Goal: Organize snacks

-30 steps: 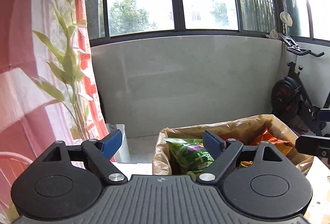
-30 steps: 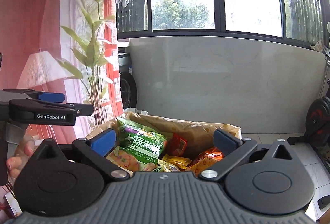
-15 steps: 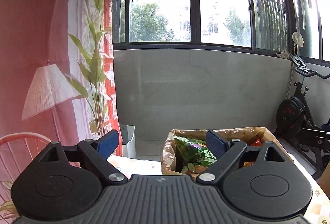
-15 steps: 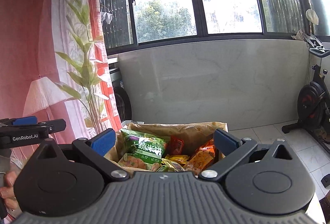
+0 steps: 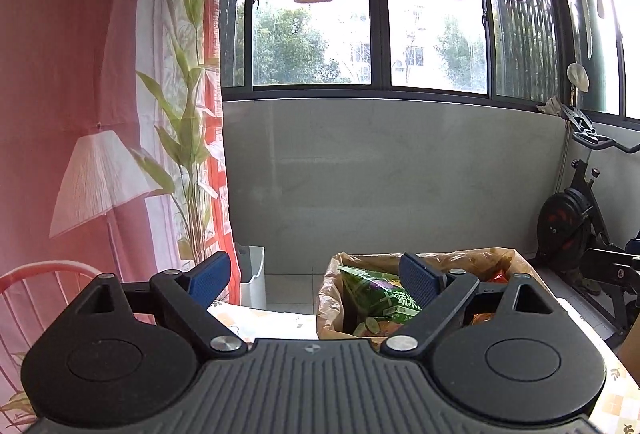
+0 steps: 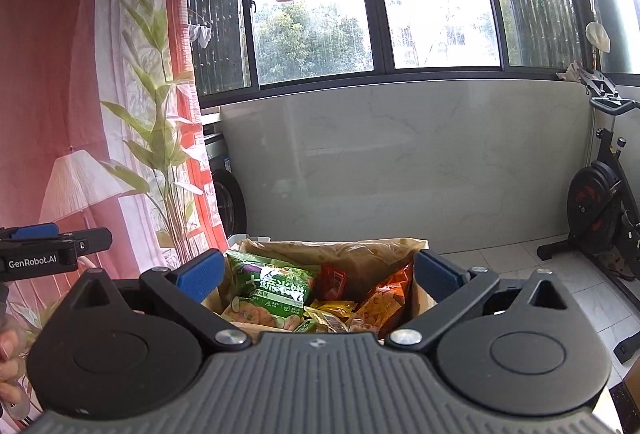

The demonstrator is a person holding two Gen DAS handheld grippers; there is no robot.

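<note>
Snacks (image 6: 280,290) fill an open cardboard box (image 6: 360,254) lined with crinkled brown paper: a glossy green vegetable-cracker bag (image 5: 380,298) stands at its left side, with red, yellow and orange foil packets piled beside it. Box and contents sit on a table under a pale floral cloth (image 5: 264,318). Beyond stand a smooth grey marble-look wall (image 6: 400,162), dark-framed windows with laundry hung above, a red patterned curtain (image 5: 60,74), a slim white bin (image 5: 252,274) and a black exercise bike (image 6: 600,210). Left gripper (image 5: 316,278) and right gripper (image 6: 320,274) both hold their blue ribbed pads wide apart, grasping nothing.
</note>
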